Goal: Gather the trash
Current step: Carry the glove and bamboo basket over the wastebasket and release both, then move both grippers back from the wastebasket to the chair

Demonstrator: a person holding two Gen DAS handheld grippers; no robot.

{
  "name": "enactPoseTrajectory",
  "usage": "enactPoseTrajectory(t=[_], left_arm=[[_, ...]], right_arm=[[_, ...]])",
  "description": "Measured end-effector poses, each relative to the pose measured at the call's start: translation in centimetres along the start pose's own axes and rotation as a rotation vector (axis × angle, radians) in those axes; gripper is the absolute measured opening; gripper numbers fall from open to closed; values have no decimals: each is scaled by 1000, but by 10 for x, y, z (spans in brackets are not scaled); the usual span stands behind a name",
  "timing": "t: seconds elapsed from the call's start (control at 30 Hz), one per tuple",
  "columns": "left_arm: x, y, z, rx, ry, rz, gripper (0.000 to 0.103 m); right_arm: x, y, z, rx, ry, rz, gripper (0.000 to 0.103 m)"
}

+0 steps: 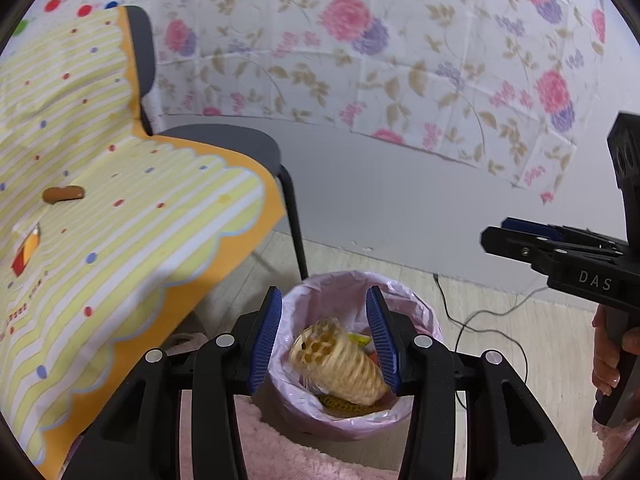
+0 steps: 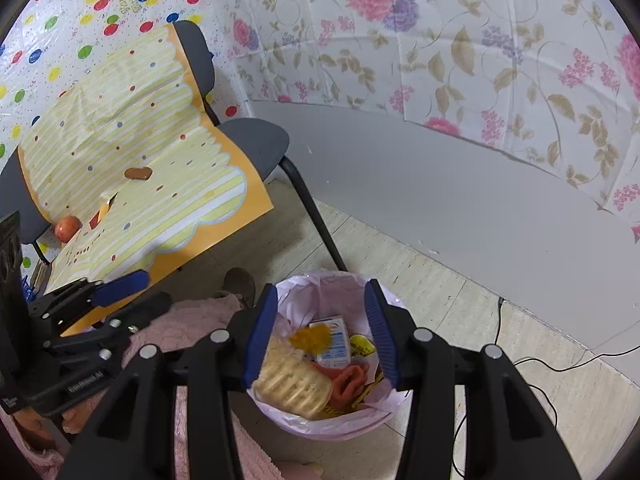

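Observation:
A small bin with a pink liner stands on the floor below both grippers. In it lie a cream foam fruit net, a small carton, an orange cloth and yellow scraps. My left gripper is open and empty above the bin; it also shows at the left of the right wrist view. My right gripper is open and empty above the bin; it also shows at the right of the left wrist view. A brown scrap lies on the chair's striped sheet.
A grey chair covered by a yellow striped sheet stands left of the bin. An orange fruit sits at the sheet's edge. A black cable runs along the floor by the wall. A pink rug lies below.

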State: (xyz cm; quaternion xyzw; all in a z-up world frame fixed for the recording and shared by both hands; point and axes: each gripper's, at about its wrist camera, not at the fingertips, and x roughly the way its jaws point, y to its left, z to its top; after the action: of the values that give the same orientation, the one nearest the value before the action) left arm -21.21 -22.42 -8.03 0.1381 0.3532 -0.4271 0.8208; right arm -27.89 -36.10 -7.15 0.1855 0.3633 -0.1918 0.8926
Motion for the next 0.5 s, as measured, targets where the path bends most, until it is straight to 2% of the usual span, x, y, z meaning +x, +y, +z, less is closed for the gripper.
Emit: enactPoseTrajectory(t=[0.3, 0.5], left_arm=[[-31, 29, -8, -89, -49, 61, 46], [-45, 45, -14, -138, -43, 119, 46]], right_arm=[[-16, 10, 5, -17, -41, 10, 45], [-23, 26, 8, -50, -53, 30, 45]])
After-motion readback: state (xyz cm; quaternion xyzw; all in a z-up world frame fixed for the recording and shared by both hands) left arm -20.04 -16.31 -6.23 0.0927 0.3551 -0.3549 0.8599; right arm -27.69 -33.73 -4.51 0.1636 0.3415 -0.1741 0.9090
